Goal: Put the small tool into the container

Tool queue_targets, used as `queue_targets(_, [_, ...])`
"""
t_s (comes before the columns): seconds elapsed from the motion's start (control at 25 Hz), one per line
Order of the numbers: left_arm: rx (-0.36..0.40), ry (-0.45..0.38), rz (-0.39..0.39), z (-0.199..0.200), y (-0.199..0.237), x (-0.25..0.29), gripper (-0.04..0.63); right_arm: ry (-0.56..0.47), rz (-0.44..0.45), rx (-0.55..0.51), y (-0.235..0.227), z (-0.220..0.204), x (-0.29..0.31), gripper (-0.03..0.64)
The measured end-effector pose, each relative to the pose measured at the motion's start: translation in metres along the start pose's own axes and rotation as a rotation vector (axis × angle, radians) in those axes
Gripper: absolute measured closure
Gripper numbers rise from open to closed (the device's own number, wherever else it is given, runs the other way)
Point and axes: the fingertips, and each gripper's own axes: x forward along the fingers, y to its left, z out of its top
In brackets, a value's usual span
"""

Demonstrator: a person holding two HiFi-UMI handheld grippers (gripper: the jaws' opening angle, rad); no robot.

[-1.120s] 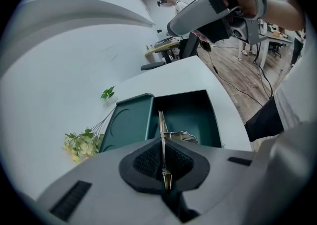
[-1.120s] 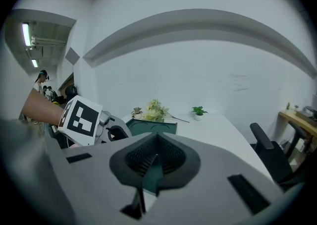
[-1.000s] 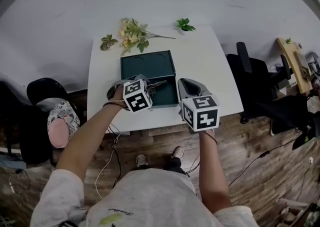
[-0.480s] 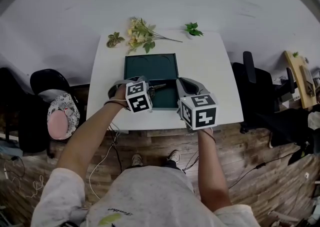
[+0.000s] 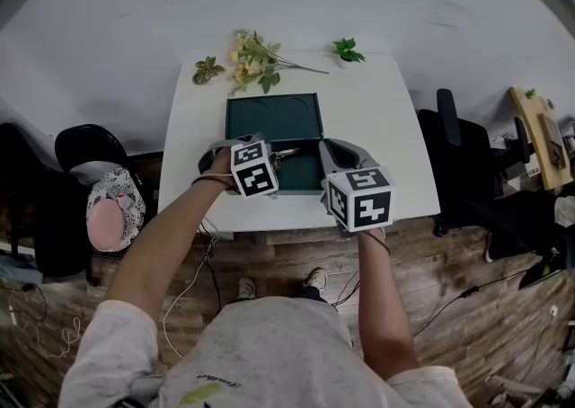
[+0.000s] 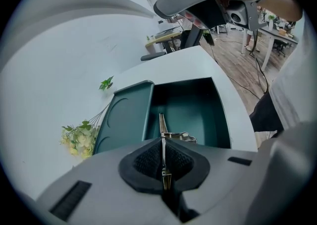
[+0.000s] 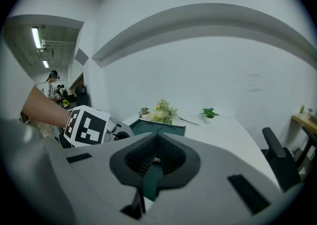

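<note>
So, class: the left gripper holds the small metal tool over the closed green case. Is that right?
No: the green case stands open, not closed, as the left gripper view shows. The left gripper does hold the small metal tool over it.

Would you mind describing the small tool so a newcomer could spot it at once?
On the white table stands an open dark green box. Over its inside the left gripper is shut on the small tool, whose pointed tip juts out past the jaws. It is thin, shiny silver metal, unlike the flowers and potted plant beyond.
</note>
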Motion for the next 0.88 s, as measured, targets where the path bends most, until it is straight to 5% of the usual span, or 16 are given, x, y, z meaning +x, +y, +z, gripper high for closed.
queue_targets(0.88, [-0.116,-0.028,-0.009,0.000,-0.003,-0.001,0.566,0.013,-0.026,0.005,0.002,-0.009,-0.012,0.612])
